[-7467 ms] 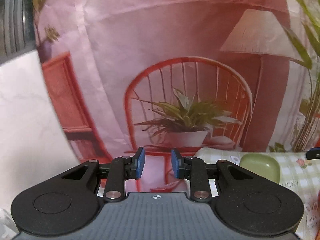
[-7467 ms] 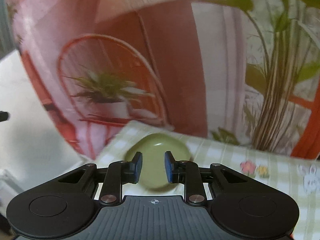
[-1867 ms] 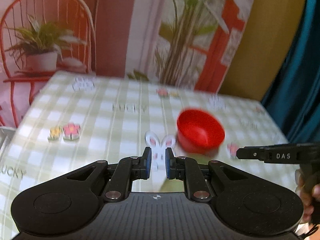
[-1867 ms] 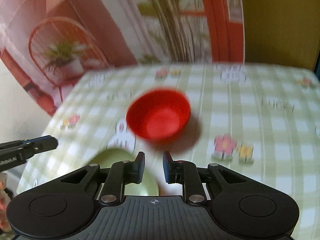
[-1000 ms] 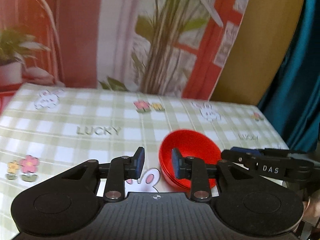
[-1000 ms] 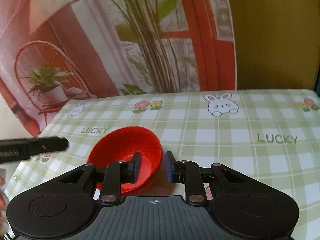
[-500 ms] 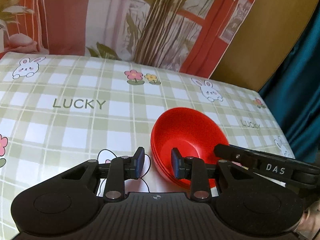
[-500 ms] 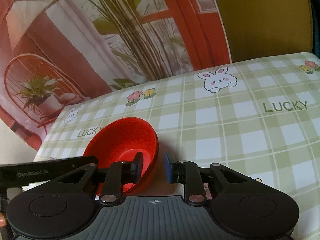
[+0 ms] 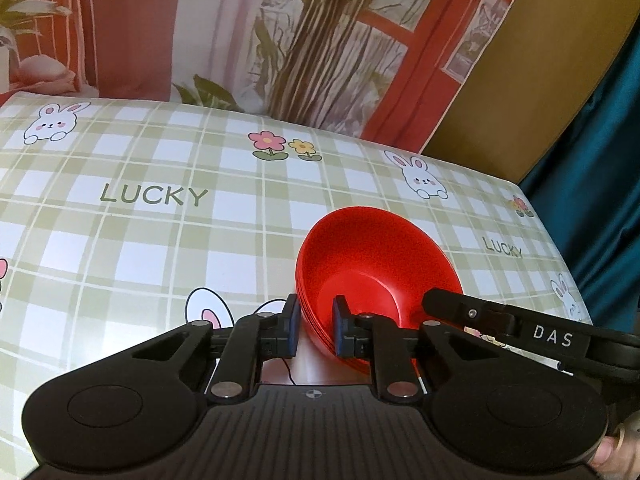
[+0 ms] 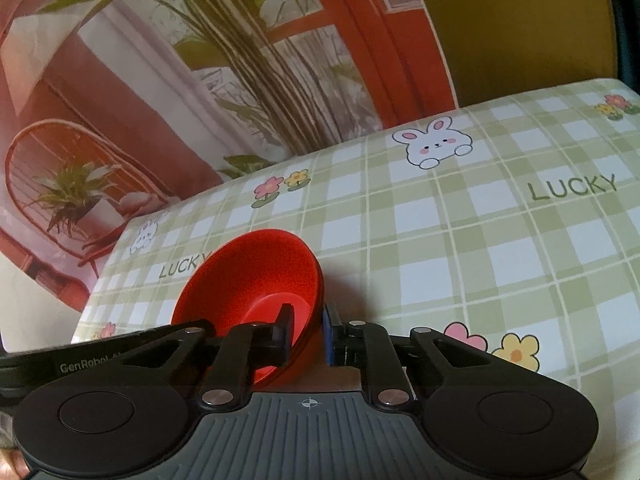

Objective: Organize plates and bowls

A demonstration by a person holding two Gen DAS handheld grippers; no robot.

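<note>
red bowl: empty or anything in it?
Empty. The red bowl shows only bare red interior in both wrist views; each gripper's fingers straddle its rim.

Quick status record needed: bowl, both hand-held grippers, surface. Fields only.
object: red bowl, rim shows several layers, likely a nested stack
left hand-held gripper: open, fingers straddle the bowl's near-left rim, one outside, one inside
right hand-held gripper: open, fingers straddle the bowl's right rim, one inside, one outside
contact: cannot tell whether pads touch the rim
surface: green checked tablecloth with rabbits, flowers, LUCKY print
other dishes: none in view

Red bowl [image 9: 376, 264], green-and-white checked tablecloth [image 9: 160, 240], black gripper [image 9: 314, 326]
</note>
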